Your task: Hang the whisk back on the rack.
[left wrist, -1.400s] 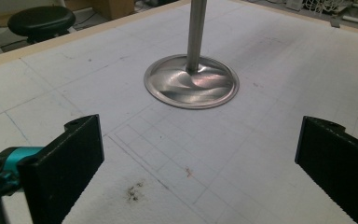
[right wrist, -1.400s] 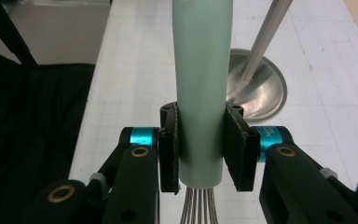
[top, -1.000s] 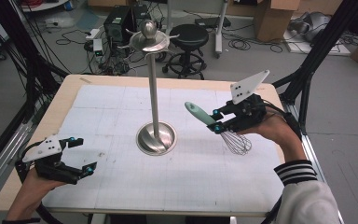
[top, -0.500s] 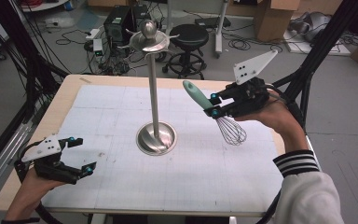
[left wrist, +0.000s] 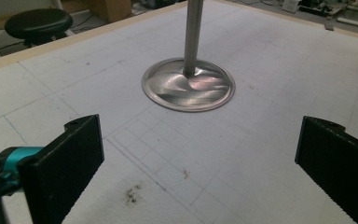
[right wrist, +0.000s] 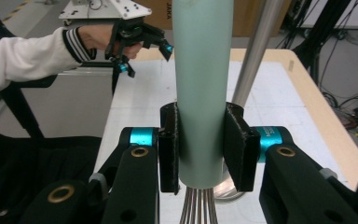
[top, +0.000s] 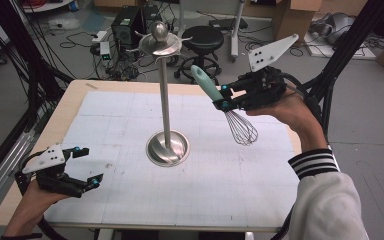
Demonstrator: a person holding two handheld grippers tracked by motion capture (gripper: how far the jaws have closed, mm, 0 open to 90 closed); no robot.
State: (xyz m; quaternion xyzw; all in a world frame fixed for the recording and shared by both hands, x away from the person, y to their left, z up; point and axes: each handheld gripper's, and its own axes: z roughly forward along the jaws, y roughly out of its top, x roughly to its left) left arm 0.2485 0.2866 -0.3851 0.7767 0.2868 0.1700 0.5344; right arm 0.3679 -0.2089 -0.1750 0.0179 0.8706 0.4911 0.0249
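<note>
Right tongs are clamped on a whisk, both jaws pressed flat against its mint-green handle just above where the wires start. In the right gripper view the handle runs up between the two black jaws and the wire stems come out below them. In the high view the whisk is lifted off the table, tilted, handle end pointing up and toward the stand, wire balloon hanging down over the right part of the white grid mat. Whisk touches nothing but the tongs. The person's right hand wraps the gripper body; a white sleeve with a striped cuff comes in from the lower right.

Left tongs are spread wide, holding nothing. They sit low at the near-left part of the mat, in the left hand. In the left gripper view the two jaws stand far apart at the frame edges with bare mat between them, pointing at the stand base.

Metal stand: round base on the mat centre, upright pole, dished top with a ball knob. Whisk handle is near the upper pole, to its right, apart from it.

Behind the table: a black stool, cables on the floor.
</note>
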